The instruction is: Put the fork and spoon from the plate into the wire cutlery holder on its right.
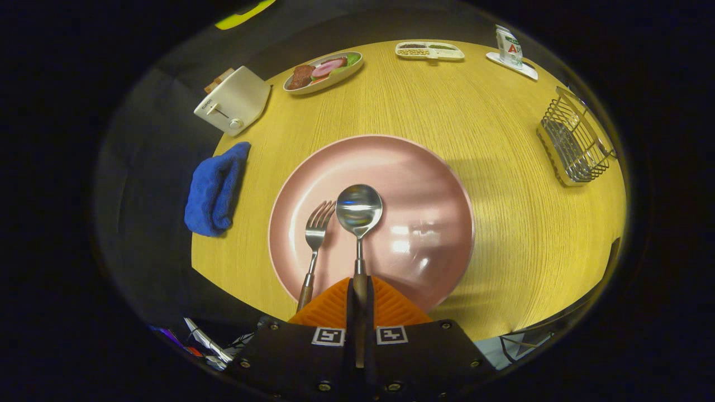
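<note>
Spoon first: the polished steel spoon with a wooden handle (359,223) lies on the round pink plate (435,184) straight ahead of your tool (360,290), bowl pointing away from you and handle running back between the two fingers. Your tool looks closed down to a narrow slot with that wooden handle in it, both fingers seemingly pressing on its sides, so you appear to have it gripped near the tail end.

Expect the spoon to be light and completely stiff, but nose-heavy from this grip. The steel bowl sits far out in front, so it will likely want to dip or swivel in the pads as you lift. The wood gives better friction than the glossy metal neck, so a hold on the handle is the right place; keep firm pressure and lift gently.

The steel fork with a matching wooden handle (314,245) lies just to the left of your tool, its tines close beside the spoon bowl, though whether they touch is hard to tell. It should handle the same way, so take it by the wood too.

The silver wire cutlery holder (575,142) stands well off to the right and beyond the plate on the yellow wood-grain tabletop (503,111). Its open wires could snag a tilted bowl.
</note>
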### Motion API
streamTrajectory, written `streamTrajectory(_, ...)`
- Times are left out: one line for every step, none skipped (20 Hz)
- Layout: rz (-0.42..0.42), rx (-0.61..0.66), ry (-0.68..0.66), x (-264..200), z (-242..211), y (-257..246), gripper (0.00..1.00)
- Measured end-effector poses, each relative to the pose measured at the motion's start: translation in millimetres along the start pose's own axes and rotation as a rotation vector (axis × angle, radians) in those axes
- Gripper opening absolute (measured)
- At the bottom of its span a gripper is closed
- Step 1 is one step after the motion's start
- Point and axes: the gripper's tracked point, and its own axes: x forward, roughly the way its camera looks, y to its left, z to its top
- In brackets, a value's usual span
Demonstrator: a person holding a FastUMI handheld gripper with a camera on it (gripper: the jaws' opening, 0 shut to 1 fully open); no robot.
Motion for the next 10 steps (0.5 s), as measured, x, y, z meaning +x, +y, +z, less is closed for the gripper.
streamTrajectory(0.008,0.004,-0.007,-2.5,2.2,0.3,0.06)
streamTrajectory(0.014,0.006,-0.015,-4.5,4.2,1.1,0.06)
streamTrajectory(0.021,0.01,-0.023,-6.8,6.9,1.7,0.06)
streamTrajectory(0.027,0.017,-0.031,-8.9,8.5,1.9,0.06)
streamTrajectory(0.033,0.025,-0.041,-12.4,12.3,1.6,0.06)
streamTrajectory(0.034,0.031,-0.051,-15.3,14.8,0.2,0.06)
streamTrajectory(0.032,0.035,-0.066,-18.7,18.4,-2.2,0.06)
streamTrajectory(0.028,0.037,-0.08,-23.9,22.9,-6.4,0.06)
streamTrajectory(0.022,0.043,-0.098,-28.4,27.5,-10.4,0.06)
streamTrajectory(0.017,0.053,-0.118,-33.3,34.4,-15.4,0.06)
